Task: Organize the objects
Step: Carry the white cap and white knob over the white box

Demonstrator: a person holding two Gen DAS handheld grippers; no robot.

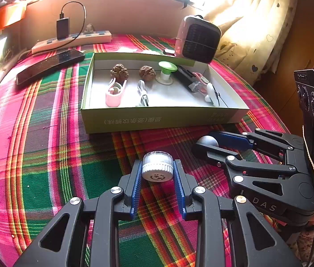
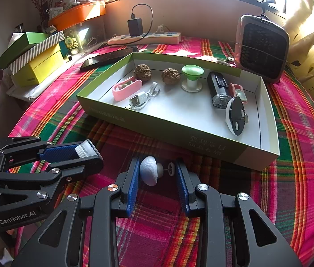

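My left gripper (image 1: 157,166) is shut on a small clear jar (image 1: 157,165) with a white ribbed cap, low over the plaid cloth. In the right wrist view that gripper (image 2: 88,152) shows at the left with the jar's cap (image 2: 81,150) between its tips. My right gripper (image 2: 157,169) is shut on a grey-white mushroom-shaped knob (image 2: 149,170), dome against the left pad and stem disc against the right. Just beyond both lies an open green box (image 1: 163,120) with a white inside, holding two walnuts (image 1: 119,72), a pink clip (image 1: 113,95), a USB cable (image 1: 142,93), a green-topped spool (image 1: 167,72) and other small items.
A phone (image 1: 50,64) and a power strip (image 1: 72,41) with a plugged charger lie behind the box at left. A small heater (image 1: 198,39) stands at the back right by the curtain. Stacked yellow and green boxes (image 2: 34,57) sit past the table's left edge.
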